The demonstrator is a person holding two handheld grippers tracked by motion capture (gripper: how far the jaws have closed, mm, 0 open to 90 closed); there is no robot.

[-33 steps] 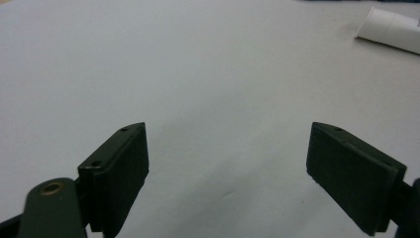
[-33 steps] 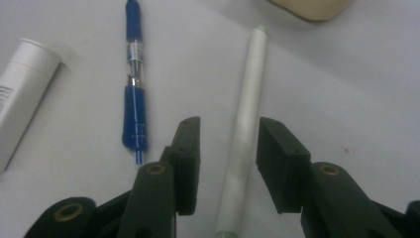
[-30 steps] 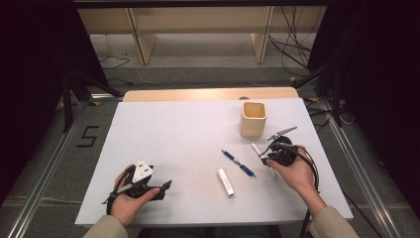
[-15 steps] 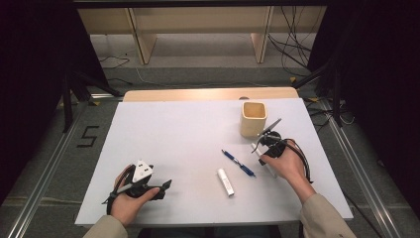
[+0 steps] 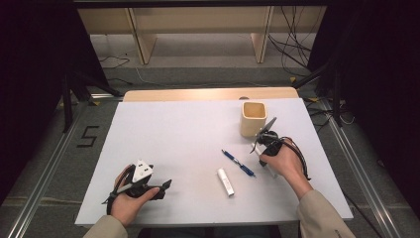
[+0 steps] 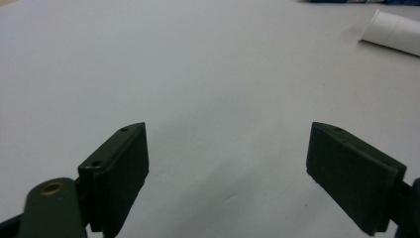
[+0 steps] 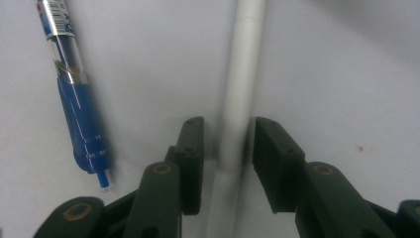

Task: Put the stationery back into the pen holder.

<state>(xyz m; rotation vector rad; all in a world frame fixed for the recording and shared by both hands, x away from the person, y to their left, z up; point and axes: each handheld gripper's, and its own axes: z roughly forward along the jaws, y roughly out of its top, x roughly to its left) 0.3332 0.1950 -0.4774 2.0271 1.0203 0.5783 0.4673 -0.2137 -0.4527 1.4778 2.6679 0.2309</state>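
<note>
on the tabletop [image 5: 173, 134]: one blue pen [image 7: 74, 89], two white pens, one cup [image 5: 253, 118]. right gripper [image 7: 228, 144] straddles one white pen [image 7: 240, 84], apart; left gripper [image 6: 228, 163] gapes.

Right gripper [image 7: 229, 153] straddles white pen [image 7: 241, 94] on table [image 7: 346, 74], small gaps beside pads; blue pen [image 7: 74, 94] lies left, apart.

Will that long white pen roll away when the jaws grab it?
Probably it could. The white pen looks round and smooth, so a nudge on the flat table may roll it. The right gripper has jaws on both sides, which should stop that. It looks stiff and light, maybe slippery.
</note>
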